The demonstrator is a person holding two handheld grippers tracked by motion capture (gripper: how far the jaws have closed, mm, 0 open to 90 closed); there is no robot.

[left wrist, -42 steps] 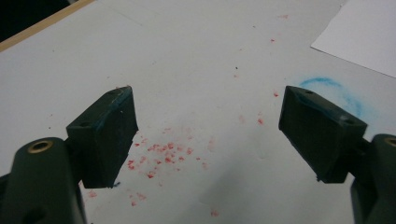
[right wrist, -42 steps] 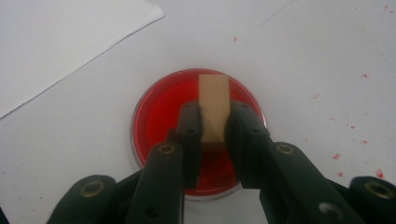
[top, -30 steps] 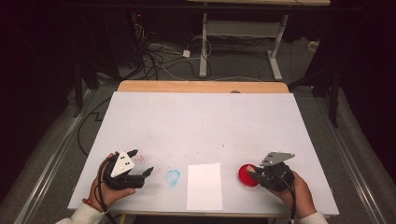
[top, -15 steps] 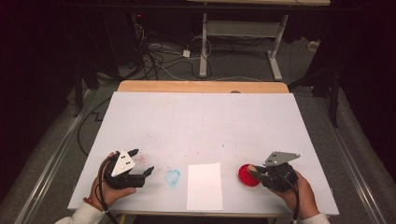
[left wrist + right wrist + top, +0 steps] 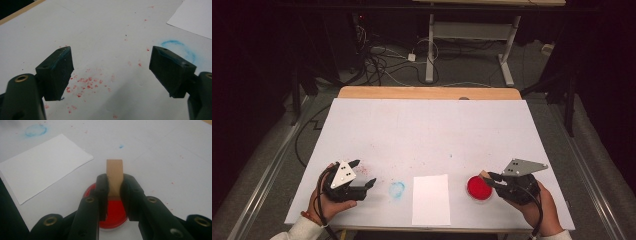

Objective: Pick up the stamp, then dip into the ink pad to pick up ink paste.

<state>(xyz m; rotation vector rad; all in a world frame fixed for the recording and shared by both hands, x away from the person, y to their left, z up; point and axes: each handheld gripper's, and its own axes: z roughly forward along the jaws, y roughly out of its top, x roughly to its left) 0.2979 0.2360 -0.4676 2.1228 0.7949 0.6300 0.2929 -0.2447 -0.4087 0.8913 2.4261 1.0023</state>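
The wooden block (image 5: pixel 114 176) is clenched upright in the right tongs (image 5: pixel 114 185), just over the red ink dish (image 5: pixel 478 188) near the table's (image 5: pixel 432 130) front right edge. Judged next: carry it level to the white paper (image 5: pixel 431 199) beside the dish, then press squarely. Left tongs (image 5: pixel 112 72) are released, empty, near the front left corner.

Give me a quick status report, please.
Right gripper shut on wooden stamp, above red ink pad. Left gripper open, idle. Paper unobstructed.

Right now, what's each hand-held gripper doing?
Left hand-held gripper: open, holding nothing.
Right hand-held gripper: closed on a wooden block above the red ink pad.
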